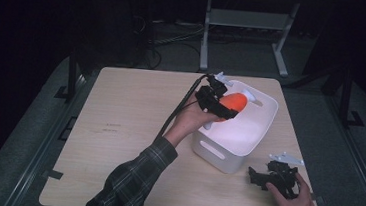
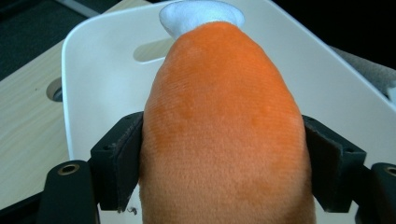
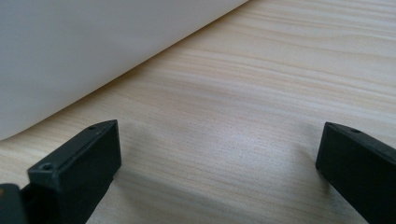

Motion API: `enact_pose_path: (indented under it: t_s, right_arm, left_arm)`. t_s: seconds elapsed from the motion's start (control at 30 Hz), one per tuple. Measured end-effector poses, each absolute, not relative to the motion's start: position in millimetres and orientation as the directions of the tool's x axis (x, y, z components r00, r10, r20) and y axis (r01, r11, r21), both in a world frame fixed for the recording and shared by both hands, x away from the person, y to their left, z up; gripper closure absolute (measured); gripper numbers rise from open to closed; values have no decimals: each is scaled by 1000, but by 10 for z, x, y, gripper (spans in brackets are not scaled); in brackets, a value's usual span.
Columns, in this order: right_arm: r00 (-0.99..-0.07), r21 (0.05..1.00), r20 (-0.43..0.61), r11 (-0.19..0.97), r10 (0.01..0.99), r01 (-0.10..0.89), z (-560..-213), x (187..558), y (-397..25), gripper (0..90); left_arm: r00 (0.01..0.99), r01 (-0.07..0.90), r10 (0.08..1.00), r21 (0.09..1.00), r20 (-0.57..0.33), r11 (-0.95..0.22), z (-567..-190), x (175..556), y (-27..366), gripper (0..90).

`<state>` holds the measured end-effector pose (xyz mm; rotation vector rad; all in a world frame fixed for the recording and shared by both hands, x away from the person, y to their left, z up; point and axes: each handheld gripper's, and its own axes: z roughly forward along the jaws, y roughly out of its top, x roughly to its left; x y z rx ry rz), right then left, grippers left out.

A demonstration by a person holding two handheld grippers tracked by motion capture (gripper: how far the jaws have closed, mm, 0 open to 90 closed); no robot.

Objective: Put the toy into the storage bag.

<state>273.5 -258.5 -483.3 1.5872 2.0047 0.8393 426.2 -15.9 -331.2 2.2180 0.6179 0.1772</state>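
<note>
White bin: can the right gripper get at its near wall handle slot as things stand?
Probably yes. The right gripper rests open on the table just beside the white bin, with bare wood between its jaws and the bin wall. The left gripper holds the orange plush over the bin, away from that side.

One orange plush toy (image 2: 219, 126) sits clamped between the jaws of the left tool (image 1: 219, 102), with one white tip at its far end. One white plastic bin (image 1: 248, 139) stands beneath and ahead of that tool, with two slot handles visible. One right tool (image 1: 264, 178) rests on the one wooden desk (image 1: 118, 127), just beside the bin, jaws spread apart. Two tools in all, two hands.
</note>
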Motion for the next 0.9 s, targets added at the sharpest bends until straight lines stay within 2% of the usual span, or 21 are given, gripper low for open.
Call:
enact_pose_path:
  t_s: [0.63,0.9]
  right_arm:
    - [-238,698,25,153,971,699,-4834,2736,-2584,0]
    - [-238,698,25,153,971,699,-4834,2736,-2584,0]
  left_arm:
    - [858,373,513,725,-31,-579,-3342,4254,-134,205]
    - [850,374,526,730,-24,-572,-3333,4266,-118,160]
